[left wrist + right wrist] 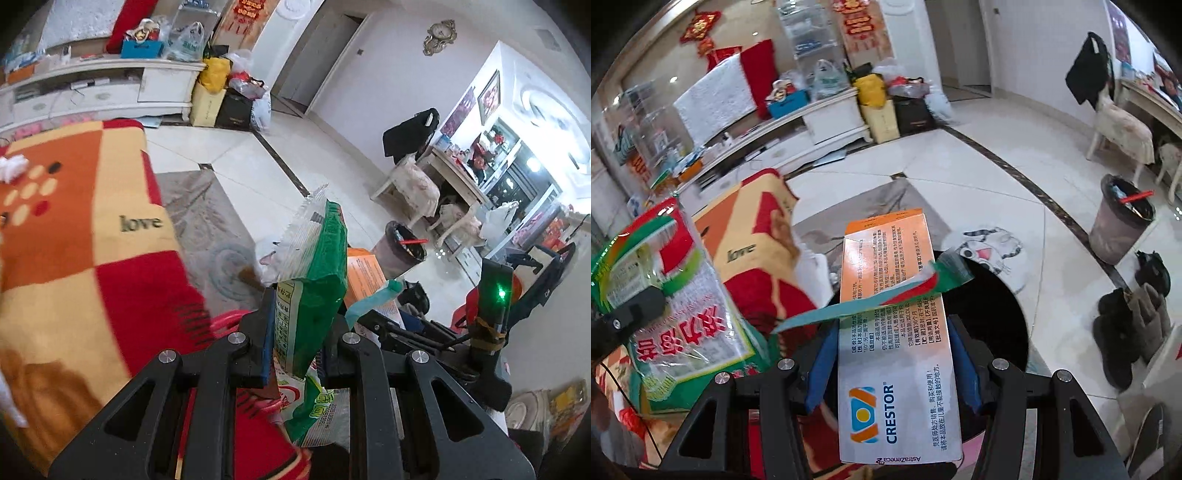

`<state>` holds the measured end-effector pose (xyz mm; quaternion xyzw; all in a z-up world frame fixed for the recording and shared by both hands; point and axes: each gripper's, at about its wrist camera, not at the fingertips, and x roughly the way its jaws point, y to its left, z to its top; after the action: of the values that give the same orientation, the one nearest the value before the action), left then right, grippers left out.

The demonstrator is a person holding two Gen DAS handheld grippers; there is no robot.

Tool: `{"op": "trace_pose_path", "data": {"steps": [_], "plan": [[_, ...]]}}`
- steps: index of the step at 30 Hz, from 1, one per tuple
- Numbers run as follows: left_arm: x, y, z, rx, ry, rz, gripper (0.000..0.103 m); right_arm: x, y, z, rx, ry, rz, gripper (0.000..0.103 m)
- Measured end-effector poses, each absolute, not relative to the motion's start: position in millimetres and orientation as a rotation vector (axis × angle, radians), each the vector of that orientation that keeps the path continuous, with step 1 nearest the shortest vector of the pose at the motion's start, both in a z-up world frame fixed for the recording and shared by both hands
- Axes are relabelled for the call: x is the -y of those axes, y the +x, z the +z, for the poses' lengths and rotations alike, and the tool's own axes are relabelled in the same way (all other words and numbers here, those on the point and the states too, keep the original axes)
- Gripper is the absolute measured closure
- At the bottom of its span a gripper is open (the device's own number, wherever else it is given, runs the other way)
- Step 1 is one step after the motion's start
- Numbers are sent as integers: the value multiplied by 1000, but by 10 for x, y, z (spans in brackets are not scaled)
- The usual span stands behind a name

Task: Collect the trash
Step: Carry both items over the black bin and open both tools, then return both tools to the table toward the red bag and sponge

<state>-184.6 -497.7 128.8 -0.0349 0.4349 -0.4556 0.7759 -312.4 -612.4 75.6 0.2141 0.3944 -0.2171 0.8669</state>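
Tiled living-room floor (1015, 177), checked blanket (74, 258) to my left. My left gripper (301, 314) is clamped on a green snack bag (314, 280); my right gripper (894, 354) pinches an orange-and-white Crestor box (897, 354) above a black bin (993, 317). Grey wastebasket (1119, 225) stands well apart.

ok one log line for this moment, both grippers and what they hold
left gripper: shut on green snack bag | right gripper: shut on orange medicine box | black-lined bin: below box
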Motion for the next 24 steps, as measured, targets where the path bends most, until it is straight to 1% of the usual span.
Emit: {"op": "trace_pose_path", "data": {"steps": [2,4,5,6,8,13,24], "plan": [[5042,-1824,1233,-951,-96,-996,85,6168,-3113,753,-825,445,-471,46],[5108,-1816,1184,-960,-110,-1029,70,6193,-3101,735,-820,440,-492,45],[5145,-1826,1170,-962,-117,-1042,50,6206,-3080,725,-820,436,-510,43],[5166,-1826,1147,-963,-129,-1049,37,6220,-3080,719,-820,435,-526,35],[5203,-1832,1106,-968,-145,-1044,36,6253,-3078,697,-818,443,-547,26],[5166,-1853,1026,-1000,-109,-1031,36,6203,-3084,691,-820,428,-553,26],[4527,-1916,1236,-912,-74,-886,36,5756,-2985,674,-809,397,-448,26]]}}
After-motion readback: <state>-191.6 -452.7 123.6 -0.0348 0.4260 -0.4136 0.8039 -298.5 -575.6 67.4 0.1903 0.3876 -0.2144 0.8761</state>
